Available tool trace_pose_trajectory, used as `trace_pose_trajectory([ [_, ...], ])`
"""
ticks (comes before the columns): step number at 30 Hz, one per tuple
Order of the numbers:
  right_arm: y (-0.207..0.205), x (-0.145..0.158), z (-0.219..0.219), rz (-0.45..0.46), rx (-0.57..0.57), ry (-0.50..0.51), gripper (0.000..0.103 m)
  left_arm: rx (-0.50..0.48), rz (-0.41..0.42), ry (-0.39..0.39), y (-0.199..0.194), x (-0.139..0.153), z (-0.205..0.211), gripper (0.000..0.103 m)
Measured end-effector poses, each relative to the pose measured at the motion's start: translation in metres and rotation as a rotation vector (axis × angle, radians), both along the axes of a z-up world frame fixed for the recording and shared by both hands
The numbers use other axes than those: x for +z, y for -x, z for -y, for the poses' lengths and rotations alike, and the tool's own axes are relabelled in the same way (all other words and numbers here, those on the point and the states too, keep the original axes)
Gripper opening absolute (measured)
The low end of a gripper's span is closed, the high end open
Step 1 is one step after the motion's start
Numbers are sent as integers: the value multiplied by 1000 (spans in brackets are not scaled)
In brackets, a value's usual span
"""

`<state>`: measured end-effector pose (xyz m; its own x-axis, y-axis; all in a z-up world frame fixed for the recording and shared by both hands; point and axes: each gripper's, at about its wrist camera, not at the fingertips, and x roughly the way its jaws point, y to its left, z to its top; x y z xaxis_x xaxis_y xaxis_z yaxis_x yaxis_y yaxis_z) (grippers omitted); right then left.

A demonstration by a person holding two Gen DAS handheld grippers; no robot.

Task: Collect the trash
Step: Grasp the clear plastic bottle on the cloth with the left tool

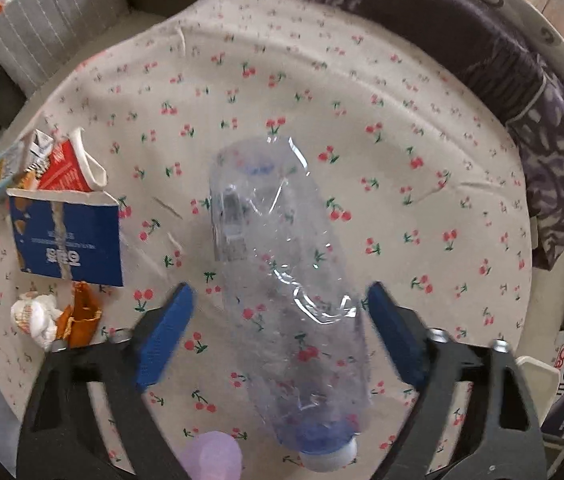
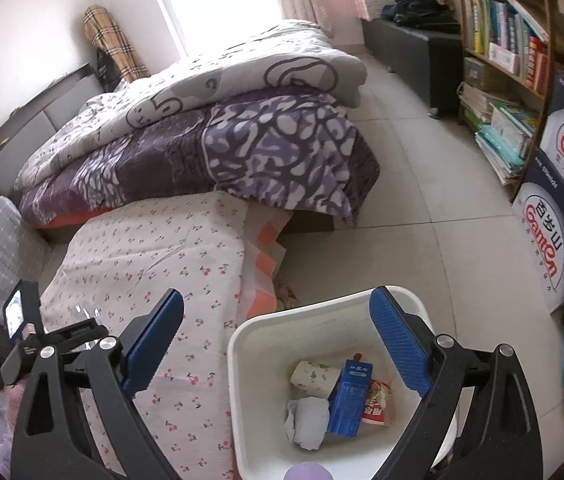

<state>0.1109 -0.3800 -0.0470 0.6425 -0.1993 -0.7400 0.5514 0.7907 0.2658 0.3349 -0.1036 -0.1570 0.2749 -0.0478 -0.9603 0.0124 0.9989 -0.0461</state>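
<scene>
Between my left tongs point(image 1: 279, 312) lies a clear, crumpled plastic bottle point(image 1: 282, 280) on the cherry-print tabletop point(image 1: 422, 120), white cap toward me; the jaws are spread wide, not gripping it. My right tongs point(image 2: 275, 336), also wide open and empty, hang over the white bin point(image 2: 241, 360).

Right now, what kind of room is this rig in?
Most likely a bedroom at home: a bed piled with a purple patterned quilt, a bookshelf packed with books, and a white trash bin on the tiled floor.
</scene>
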Motion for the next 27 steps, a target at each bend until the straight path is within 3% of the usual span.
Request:
trace_pose_trajectory([
  [7,-14,-7,-18,-25,26,-4,91,-49,-19,97,4,0,-18,63],
  [11,-25,-9,-33,-34,48,4,91,-72,46,129,12,19,-34,62],
  [19,-53,-19,-78,-51,125,6,91,-121,223,176,37,88,-69,62],
  [27,-87,-32,-148,-65,289,6,91,-58,366,155,57,130,-129,62],
])
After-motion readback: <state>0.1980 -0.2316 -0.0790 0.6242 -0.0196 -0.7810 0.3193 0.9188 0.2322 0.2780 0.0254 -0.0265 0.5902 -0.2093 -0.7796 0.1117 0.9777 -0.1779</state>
